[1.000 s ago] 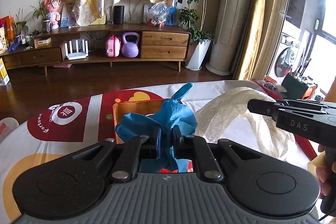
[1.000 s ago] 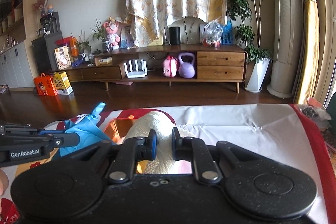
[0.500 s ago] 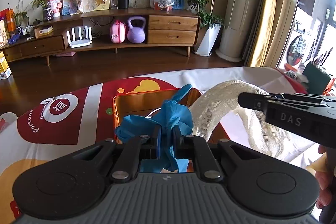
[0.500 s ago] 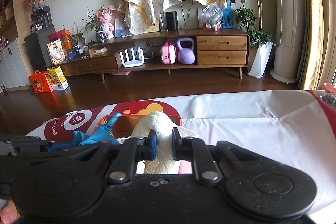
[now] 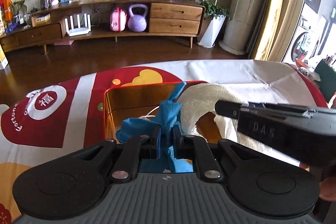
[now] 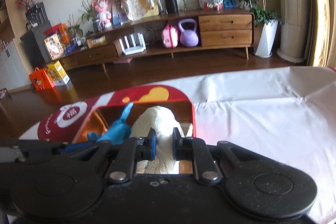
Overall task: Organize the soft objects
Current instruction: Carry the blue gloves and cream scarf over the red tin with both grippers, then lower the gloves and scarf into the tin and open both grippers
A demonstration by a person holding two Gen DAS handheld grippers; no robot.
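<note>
Left gripper point(image 5: 167, 132) clamped on blue glove point(image 5: 168, 112), right gripper point(image 6: 163, 140) clamped on white mesh cloth point(image 6: 159, 119). Both over open red tin point(image 6: 192, 117), gold inside, on table point(image 6: 262, 110).

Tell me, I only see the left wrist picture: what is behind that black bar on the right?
Observer: The right gripper, clamped on a white mesh cloth.
Operator: Where is the cloth?
Observer: Over the open tin box, beside the blue glove.
Operator: Anything right of the box?
Observer: Only the white sheet on the table.
</note>
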